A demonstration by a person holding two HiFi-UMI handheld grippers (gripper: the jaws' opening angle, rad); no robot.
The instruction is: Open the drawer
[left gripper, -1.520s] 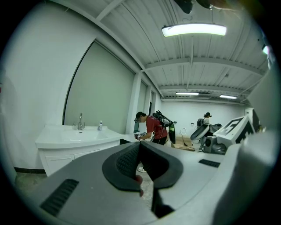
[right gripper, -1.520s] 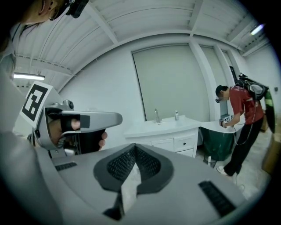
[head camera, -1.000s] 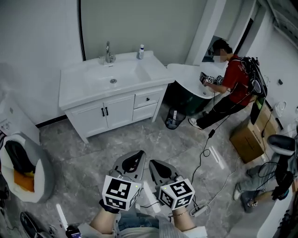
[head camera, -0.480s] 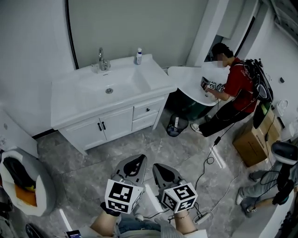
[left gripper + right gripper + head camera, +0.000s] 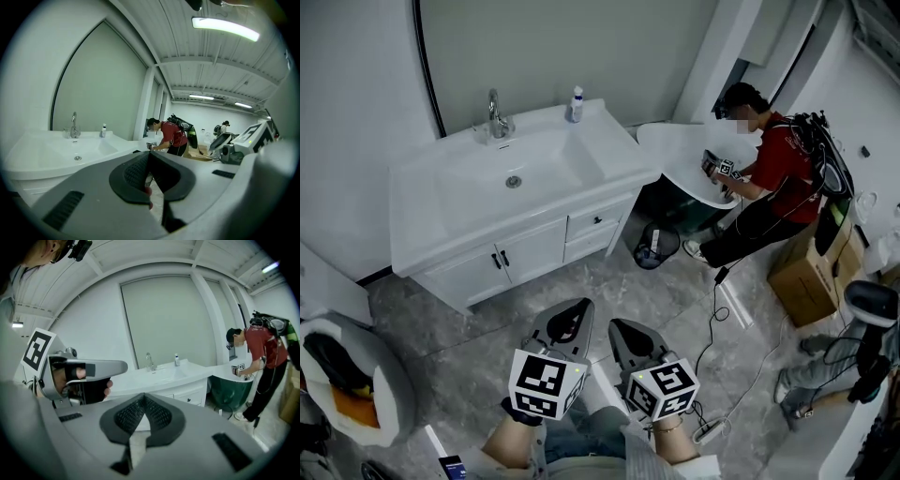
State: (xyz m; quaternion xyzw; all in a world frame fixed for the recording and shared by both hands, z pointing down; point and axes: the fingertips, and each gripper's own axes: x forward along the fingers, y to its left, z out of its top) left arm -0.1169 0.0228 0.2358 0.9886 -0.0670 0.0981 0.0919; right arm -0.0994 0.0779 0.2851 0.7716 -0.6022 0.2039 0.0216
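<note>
Both grippers hang over the grey stone floor (image 5: 675, 291), well apart from the white vanity cabinet (image 5: 614, 155). The left gripper (image 5: 572, 317) has its fingers pressed together with nothing between them, and the right gripper (image 5: 624, 334) has its fingers together and empty too. The drawer (image 5: 597, 221), with a small dark knob, sits flush and shut at the right end of the cabinet's front. It is just under the top's right front corner, above a second drawer (image 5: 589, 244) and beside two doors (image 5: 530, 251). A person in red (image 5: 778, 164) bends over another basin (image 5: 680, 155) beyond the cabinet's right side.

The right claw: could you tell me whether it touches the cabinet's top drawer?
Apart. The head view shows the right claw over the floor, with bare tiles plainly between it and the top drawer.
</note>
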